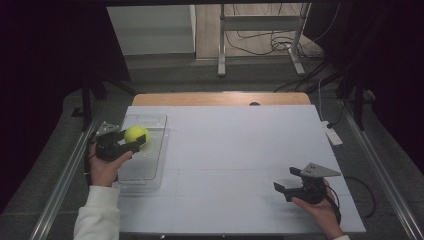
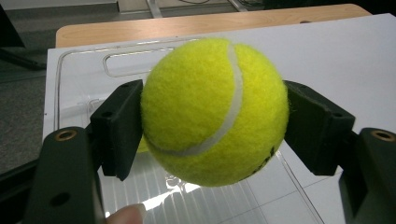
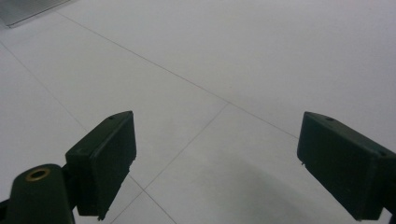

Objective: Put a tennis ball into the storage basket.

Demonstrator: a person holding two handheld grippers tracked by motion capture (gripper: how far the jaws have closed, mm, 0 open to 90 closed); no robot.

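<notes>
Above the clear plastic tray [image 1: 150, 172] at the left, the left gripper [image 1: 134, 142] clamps the tennis ball [image 2: 214, 111] across its middle, probably so that it cannot roll away. The right gripper [image 1: 285, 181] waits wide and empty over the near right of the white surface [image 1: 240, 150].

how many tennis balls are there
1. The ball is clamped in the left gripper, held above the clear tray at the table's left.

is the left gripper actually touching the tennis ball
Touching. In the left gripper view both black pads press against opposite sides of the tennis ball, no gap at either side; the left gripper holds it above the clear tray.
</notes>
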